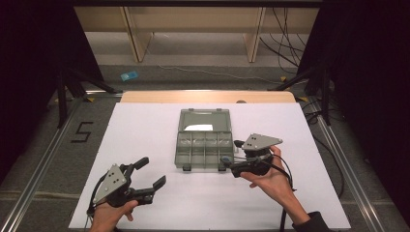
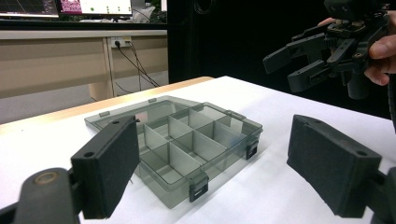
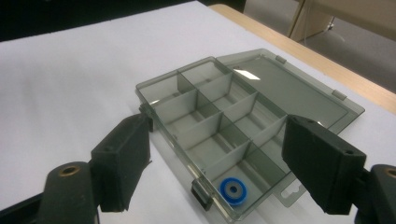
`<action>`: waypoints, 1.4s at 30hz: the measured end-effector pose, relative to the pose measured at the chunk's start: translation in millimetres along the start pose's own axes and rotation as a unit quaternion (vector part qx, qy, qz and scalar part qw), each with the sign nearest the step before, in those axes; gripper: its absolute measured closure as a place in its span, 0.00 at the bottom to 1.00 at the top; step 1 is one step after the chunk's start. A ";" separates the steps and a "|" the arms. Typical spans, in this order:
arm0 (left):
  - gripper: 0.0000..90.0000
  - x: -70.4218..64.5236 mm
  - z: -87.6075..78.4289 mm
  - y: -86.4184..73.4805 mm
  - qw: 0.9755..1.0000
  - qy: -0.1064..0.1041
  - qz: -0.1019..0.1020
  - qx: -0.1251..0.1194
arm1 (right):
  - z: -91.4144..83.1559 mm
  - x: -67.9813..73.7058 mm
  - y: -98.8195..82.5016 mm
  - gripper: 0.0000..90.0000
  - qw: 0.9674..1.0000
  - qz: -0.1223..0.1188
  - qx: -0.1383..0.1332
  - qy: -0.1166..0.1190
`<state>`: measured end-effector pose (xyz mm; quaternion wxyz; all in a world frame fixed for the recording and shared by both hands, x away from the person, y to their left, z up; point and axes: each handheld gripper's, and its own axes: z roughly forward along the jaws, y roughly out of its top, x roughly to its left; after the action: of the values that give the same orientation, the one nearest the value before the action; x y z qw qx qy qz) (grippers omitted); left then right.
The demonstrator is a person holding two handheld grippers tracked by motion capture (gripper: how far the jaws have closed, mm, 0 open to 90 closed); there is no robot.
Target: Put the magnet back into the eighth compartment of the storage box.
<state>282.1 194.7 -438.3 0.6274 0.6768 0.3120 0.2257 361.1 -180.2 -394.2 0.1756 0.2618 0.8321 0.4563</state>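
A: What is the biggest thing around the work?

B: The white table top (image 1: pixel 145 145), with a wooden edge (image 1: pixel 208 97) along its far side. Beyond it stand pale wooden furniture legs (image 1: pixel 138 41) on a grey floor, and black cables (image 1: pixel 285 48) trail down at the far right. Black stands flank the table on both sides.

A: And on the table?

B: A smoky clear organizer box (image 1: pixel 204 146) lies at the middle, its lid (image 1: pixel 204 121) folded flat open toward the far edge. Dividers split it into small compartments. In the right gripper view a small blue ring (image 3: pixel 233 191) lies in the near corner compartment, beside a black latch (image 3: pixel 200 192).

A: The tools?

B: The right gripper (image 1: pixel 233 157) hangs just beside the box's right near corner, jaws wide apart with nothing between them. The left gripper (image 1: pixel 151 174) sits well apart at the near left, jaws spread too, empty. Nothing stands between either gripper and the box.

A: Anything hard to make out?

B: From the high view the ring is too small to tell. Screens at the top of the left gripper view are cut off and unreadable. A blue item (image 1: pixel 129 76) on the floor is too small to identify.

A: Any writing?

B: A black "5" (image 1: pixel 82 131) marked on the floor left of the table.
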 end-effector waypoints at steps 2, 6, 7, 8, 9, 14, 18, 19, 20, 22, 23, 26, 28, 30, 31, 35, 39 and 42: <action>0.18 0.0 0.0 -0.1 1.000 0.000 0.000 0.000 | -2.1 0.4 -1.5 0.27 1.000 0.002 -0.008 0.001; 0.18 -0.1 0.1 -0.1 1.000 0.000 0.000 0.000 | -5.5 2.2 -5.4 0.26 1.000 0.004 -0.018 -0.002; 0.18 -0.1 0.1 -0.1 1.000 0.000 0.000 0.000 | -6.2 2.3 -6.4 0.26 1.000 0.004 -0.022 -0.001; 0.18 -0.2 0.1 -0.1 1.000 0.000 0.000 0.000 | -6.9 3.0 -7.4 0.26 1.000 0.008 -0.022 0.002; 0.18 -0.2 0.1 -0.1 1.000 0.000 0.000 0.000 | -7.3 3.4 -8.6 0.26 1.000 0.011 -0.026 0.001; 0.18 -0.1 0.1 -0.1 1.000 0.000 0.000 0.000 | -12.2 3.7 -11.9 0.26 0.999 0.020 -0.035 0.004; 0.18 -0.2 1.2 -0.6 1.000 -0.002 -0.001 -0.004 | -14.9 3.4 -14.2 0.26 0.999 0.025 -0.045 0.006; 0.18 -0.3 0.8 -0.4 1.000 -0.001 -0.001 -0.002 | -15.9 3.4 -14.8 0.26 0.999 0.028 -0.045 0.006; 0.18 -0.3 0.4 -0.3 1.000 0.000 0.000 0.001 | -16.4 3.2 -15.3 0.26 0.998 0.028 -0.047 0.006; 0.18 -0.2 0.4 -0.3 1.000 0.000 0.000 0.001 | -17.8 3.2 -16.5 0.25 0.998 0.029 -0.051 0.002; 0.18 -0.2 0.8 -0.4 1.000 -0.001 0.000 -0.001 | -18.7 3.3 -17.2 0.25 0.998 0.032 -0.054 0.003; 0.18 -0.3 0.5 -0.3 1.000 0.000 0.000 0.001 | -20.1 3.1 -18.7 0.24 0.997 0.035 -0.064 -0.002; 0.18 -0.4 0.6 -0.4 1.000 -0.001 0.000 0.001 | -21.7 3.3 -19.8 0.24 0.997 0.041 -0.065 0.004; 0.18 -0.2 0.6 -0.5 1.000 -0.001 0.001 0.002 | -24.0 3.5 -20.8 0.24 0.997 0.043 -0.067 -0.001; 0.18 -0.3 0.7 -0.5 1.000 -0.001 0.001 0.002 | -23.9 4.0 -21.5 0.23 0.996 0.044 -0.072 -0.003; 0.18 -0.3 0.7 -0.5 1.000 -0.002 0.001 0.002 | -26.8 4.8 -23.2 0.22 0.996 0.044 -0.073 -0.006; 0.18 -0.2 0.7 -0.5 1.000 -0.002 0.002 0.003 | -28.1 6.5 -25.4 0.21 0.995 0.052 -0.081 -0.005; 0.18 -0.2 0.8 -0.5 1.000 -0.002 0.002 0.003 | -30.5 6.3 -26.6 0.21 0.996 0.052 -0.079 -0.010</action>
<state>282.4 194.1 -438.9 0.6253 0.6799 0.3103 0.2247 332.5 -208.7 -401.2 0.1800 0.2942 0.7773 0.5261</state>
